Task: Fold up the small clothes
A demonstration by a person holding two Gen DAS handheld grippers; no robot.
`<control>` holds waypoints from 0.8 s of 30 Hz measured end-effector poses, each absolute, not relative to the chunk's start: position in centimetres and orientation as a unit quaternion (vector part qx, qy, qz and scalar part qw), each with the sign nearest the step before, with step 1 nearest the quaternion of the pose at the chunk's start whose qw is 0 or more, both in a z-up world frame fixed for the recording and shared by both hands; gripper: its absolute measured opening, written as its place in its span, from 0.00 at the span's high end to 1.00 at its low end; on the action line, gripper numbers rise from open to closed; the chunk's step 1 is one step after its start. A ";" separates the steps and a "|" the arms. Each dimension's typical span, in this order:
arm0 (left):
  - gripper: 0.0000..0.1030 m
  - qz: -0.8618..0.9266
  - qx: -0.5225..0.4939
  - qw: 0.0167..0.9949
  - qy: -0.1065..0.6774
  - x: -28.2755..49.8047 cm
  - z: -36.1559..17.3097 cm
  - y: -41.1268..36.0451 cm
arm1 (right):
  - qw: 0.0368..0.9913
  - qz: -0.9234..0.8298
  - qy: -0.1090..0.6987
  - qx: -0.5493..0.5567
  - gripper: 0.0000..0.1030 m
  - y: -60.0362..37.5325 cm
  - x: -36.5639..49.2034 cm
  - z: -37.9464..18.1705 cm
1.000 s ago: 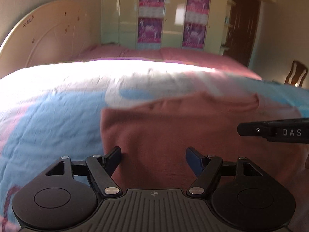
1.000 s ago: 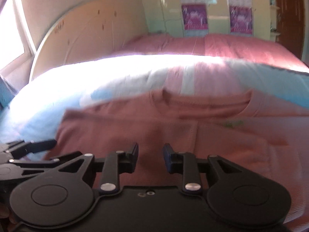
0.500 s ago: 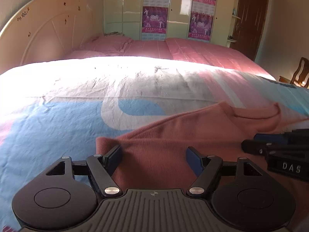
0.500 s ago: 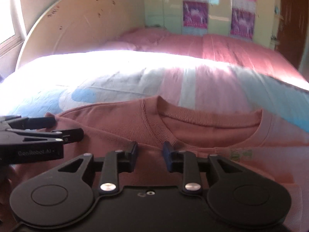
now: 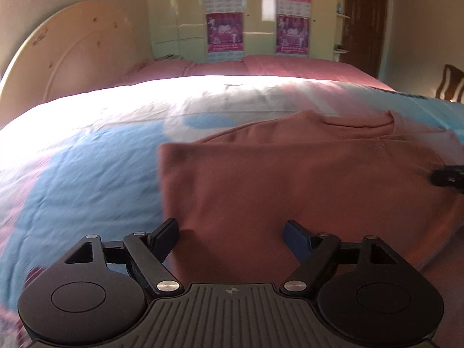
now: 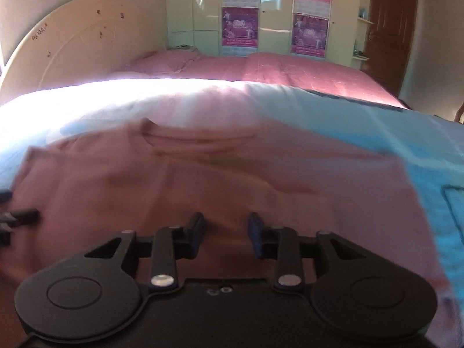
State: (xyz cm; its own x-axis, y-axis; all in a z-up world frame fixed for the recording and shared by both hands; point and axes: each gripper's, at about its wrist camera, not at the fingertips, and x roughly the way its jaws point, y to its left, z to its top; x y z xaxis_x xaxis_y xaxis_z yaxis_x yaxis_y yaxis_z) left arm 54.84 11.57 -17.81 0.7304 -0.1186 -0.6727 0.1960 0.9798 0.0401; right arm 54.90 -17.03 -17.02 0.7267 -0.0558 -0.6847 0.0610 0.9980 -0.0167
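A small rust-pink sweater (image 5: 290, 179) lies on the bed with its neckline (image 5: 359, 123) at the far side; it also shows in the right wrist view (image 6: 203, 185). My left gripper (image 5: 232, 233) is open and empty, low over the sweater's left part, its left finger near the folded left edge. My right gripper (image 6: 226, 232) is open with a narrower gap, empty, over the sweater's middle. The right gripper's tip (image 5: 448, 175) shows at the right edge of the left wrist view. The left gripper's tip (image 6: 17, 217) shows at the left edge of the right wrist view.
The bed has a blue, pink and white cover (image 5: 87, 179), brightly sunlit at the far side. A cream headboard (image 5: 66, 55) stands at the left. A wardrobe with purple posters (image 6: 240, 26) and a brown door (image 6: 391, 29) are behind. A wooden chair (image 5: 452, 84) is at the right.
Both grippers have pulled back toward the near side of the sweater and moved apart. The right gripper's jaws have widened a little. The views are blurred with motion.
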 end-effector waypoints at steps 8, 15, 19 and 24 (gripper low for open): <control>0.23 -0.097 -0.013 0.925 0.368 51.9 -16.8 11.8 | 0.934 -0.053 0.350 0.036 0.52 -17.9 51.8 -15.8; 0.23 -0.098 0.038 0.925 0.365 50.7 -18.2 11.8 | 0.925 -0.094 0.360 0.073 0.45 -19.9 51.0 -16.5; 0.21 -0.098 0.039 0.925 0.364 50.3 -18.2 11.7 | 0.921 -0.094 0.368 0.085 0.46 -20.7 50.7 -18.0; 0.18 -0.095 0.045 0.926 0.363 49.8 -18.3 11.6 | 0.919 -0.092 0.378 0.054 0.48 -19.8 49.9 -17.9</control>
State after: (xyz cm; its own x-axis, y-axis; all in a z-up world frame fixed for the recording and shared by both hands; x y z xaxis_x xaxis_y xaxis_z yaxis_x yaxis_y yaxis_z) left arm 49.85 11.56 -18.31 0.7188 -0.1435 -0.6803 0.2089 0.9778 0.0145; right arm 49.92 -19.82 -17.90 0.6966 -0.1283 -0.7058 0.2104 0.9771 0.0301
